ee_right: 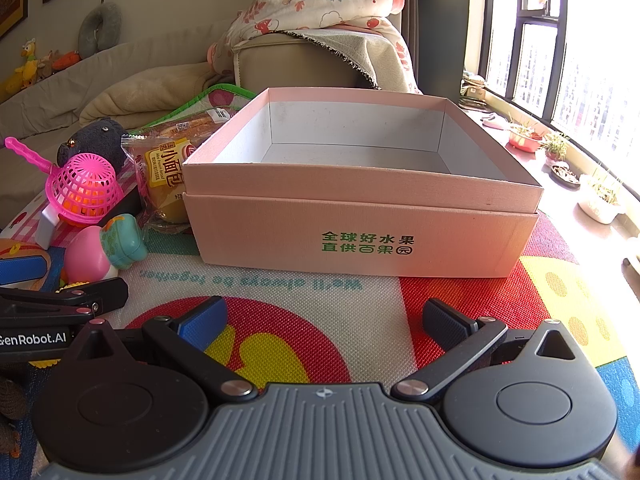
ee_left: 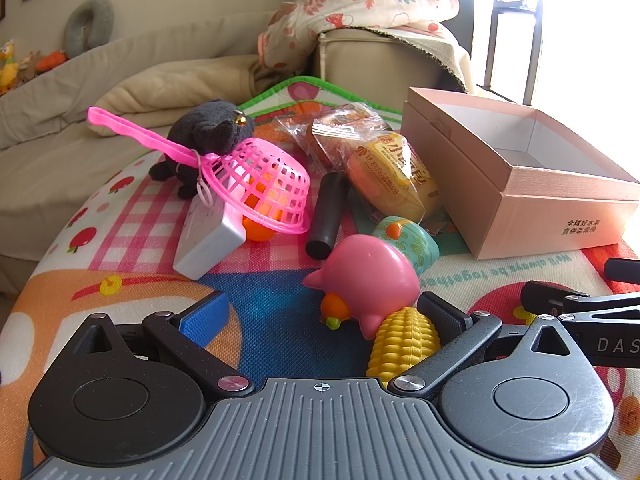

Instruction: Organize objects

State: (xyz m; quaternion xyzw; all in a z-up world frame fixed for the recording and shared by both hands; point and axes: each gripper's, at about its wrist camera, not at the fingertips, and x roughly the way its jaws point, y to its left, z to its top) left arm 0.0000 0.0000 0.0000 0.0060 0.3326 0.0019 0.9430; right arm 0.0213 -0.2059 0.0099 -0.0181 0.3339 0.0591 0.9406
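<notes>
Pink cardboard box [ee_right: 360,236] is sitting open on the colourful play mat [ee_right: 320,332]; white inside, nothing in it, green printed characters on its front wall.

Toys are lying in a heap just left of the box: wrapped bread packet [ee_left: 394,174] touching its left wall, teal toy [ee_left: 408,240] and pink pig toy [ee_left: 368,276] nearer the camera, yellow toy corn [ee_left: 400,340], black cylinder [ee_left: 328,216], pink mesh scoop [ee_left: 260,184] tipped over an orange ball [ee_left: 258,230], black plush [ee_left: 208,132] behind.

Left gripper [ee_left: 322,316] is hovering before the heap, jaws spread wide, grasping nothing; corn is lying against its right finger. Right gripper [ee_right: 324,320] is facing the box front, jaws likewise released, holding nothing.
</notes>
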